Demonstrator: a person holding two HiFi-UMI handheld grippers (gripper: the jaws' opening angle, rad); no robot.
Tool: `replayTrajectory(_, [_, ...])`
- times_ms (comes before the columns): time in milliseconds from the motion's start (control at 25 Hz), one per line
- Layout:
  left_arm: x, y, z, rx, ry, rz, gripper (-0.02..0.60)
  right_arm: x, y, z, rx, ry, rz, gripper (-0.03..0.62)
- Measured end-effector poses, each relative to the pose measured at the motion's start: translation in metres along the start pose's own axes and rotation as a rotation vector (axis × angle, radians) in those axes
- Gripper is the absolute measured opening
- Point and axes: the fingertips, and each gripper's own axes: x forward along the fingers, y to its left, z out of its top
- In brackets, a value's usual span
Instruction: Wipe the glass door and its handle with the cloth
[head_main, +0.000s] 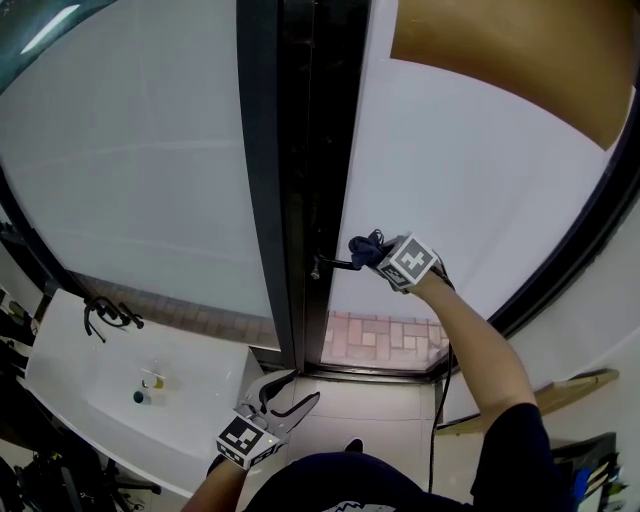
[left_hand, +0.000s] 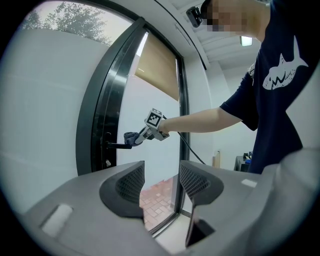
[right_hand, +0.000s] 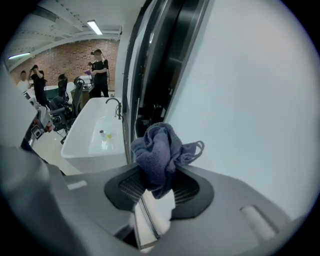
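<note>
Frosted glass fills most of the scene: the glass door stands in a dark frame, with a brown blind across its upper corner. A clear strip at its foot shows brick paving outside. A second frosted pane lies on the other side of the frame.

Handle: a dark lever handle projects from the frame across the face of the door, roughly level.

Right gripper: held out at arm's length and raised to handle height. Its jaws are clamped on a bunched blue-grey cloth, which bulges out beyond the jaw tips. In the head view and the left gripper view the cloth sits at the free end of the handle, apparently against it and close to the glass. The marker cube faces back toward the person.

Left gripper: held low near the person's waist, well apart from the door, pointing toward it. Its jaws stand parted with nothing between them; only the door's lower edge and the paving show through the gap.

Surroundings: a white basin with a dark tap stands to the person's left, beside the frosted pane. Two small items rest in the basin, too small to identify. Several people stand at the far end of the room before a brick wall.
</note>
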Motion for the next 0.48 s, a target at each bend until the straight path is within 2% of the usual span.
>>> replayTrajectory(80, [-0.003, 0.000, -0.003, 0.003, -0.004, 0.000, 0.213, -0.007, -0.001, 0.006, -0.004, -0.042, -0.018, 0.129])
replayTrajectory(240, [-0.008, 0.001, -0.005, 0.003, -0.006, 0.014, 0.213, -0.018, 0.022, 0.055, -0.053, -0.173, 0.002, 0.130])
replayTrajectory(360, [-0.009, 0.000, -0.005, 0.006, -0.012, 0.023, 0.213, -0.006, 0.054, 0.089, -0.185, -0.196, 0.007, 0.131])
replayTrajectory(480, [-0.010, -0.002, -0.004, -0.004, -0.010, 0.027, 0.214, 0.020, 0.078, 0.103, -0.348, -0.164, -0.040, 0.132])
